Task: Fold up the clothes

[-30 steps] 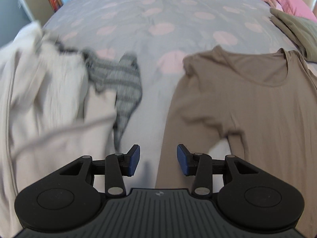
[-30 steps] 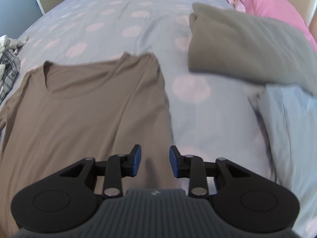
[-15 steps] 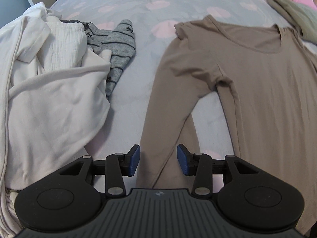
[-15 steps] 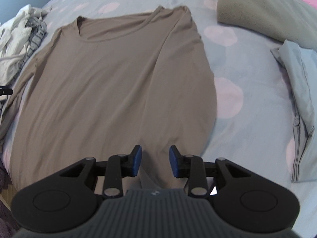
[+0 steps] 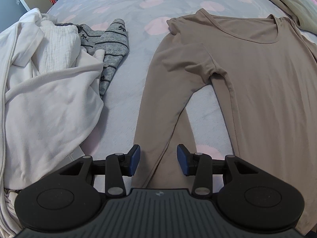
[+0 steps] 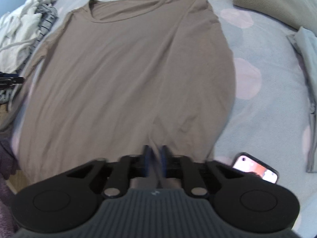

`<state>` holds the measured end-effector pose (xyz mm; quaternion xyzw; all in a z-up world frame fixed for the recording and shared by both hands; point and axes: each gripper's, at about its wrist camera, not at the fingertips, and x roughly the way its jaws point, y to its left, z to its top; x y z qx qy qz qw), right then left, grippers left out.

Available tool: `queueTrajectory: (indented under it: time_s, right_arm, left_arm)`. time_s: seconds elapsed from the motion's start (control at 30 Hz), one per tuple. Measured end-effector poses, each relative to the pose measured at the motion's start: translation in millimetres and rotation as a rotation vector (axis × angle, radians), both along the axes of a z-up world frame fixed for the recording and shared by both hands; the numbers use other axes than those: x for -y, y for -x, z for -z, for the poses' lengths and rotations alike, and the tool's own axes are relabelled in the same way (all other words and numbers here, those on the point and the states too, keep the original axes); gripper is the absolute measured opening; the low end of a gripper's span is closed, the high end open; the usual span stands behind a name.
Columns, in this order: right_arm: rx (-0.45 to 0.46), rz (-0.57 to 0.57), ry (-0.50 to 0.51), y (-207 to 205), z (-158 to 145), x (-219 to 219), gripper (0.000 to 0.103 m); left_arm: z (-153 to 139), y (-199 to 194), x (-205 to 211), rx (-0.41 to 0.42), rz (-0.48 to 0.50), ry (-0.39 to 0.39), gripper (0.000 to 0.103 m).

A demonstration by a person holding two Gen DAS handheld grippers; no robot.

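A brown long-sleeved shirt lies flat on the bed, neck away from me; it also shows in the left wrist view. Its left sleeve runs down toward me. My left gripper is open, with the sleeve's lower end between its blue pads, not pinched. My right gripper is shut on the shirt's bottom hem near the middle, a pinched fold of brown cloth between the pads.
A pile of white clothes and a grey striped garment lie left of the shirt. An olive pillow and a folded light blue garment lie right. A lit phone lies near the hem. The bedspread is grey with pink dots.
Both grippers drew back toward the shirt's near end. The right gripper closed on the hem. The left stayed open and settled over the sleeve end.
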<state>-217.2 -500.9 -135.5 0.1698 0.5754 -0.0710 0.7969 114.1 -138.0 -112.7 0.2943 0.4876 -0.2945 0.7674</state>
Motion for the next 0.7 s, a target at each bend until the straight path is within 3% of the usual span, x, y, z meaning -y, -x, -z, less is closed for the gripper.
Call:
queueTrajectory:
  time_s: [0.17,0.33,0.7]
  right_arm:
    - [0.031,0.069,0.055,6.8,-13.5,16.7,0.002]
    - [0.022,0.176,0.180,13.6,-30.5,43.8,0.002]
    - [0.009,0.435,0.378,24.4,-62.7,134.2,0.002]
  left_arm:
    - [2.0,-1.3,-0.1,0.000,0.000,-0.010,0.039]
    - [4.6,-4.2,1.4,-0.008,-0.010,-0.016,0.039]
    - [11.3,-10.5,2.8,-0.022,-0.030,-0.027,0.039]
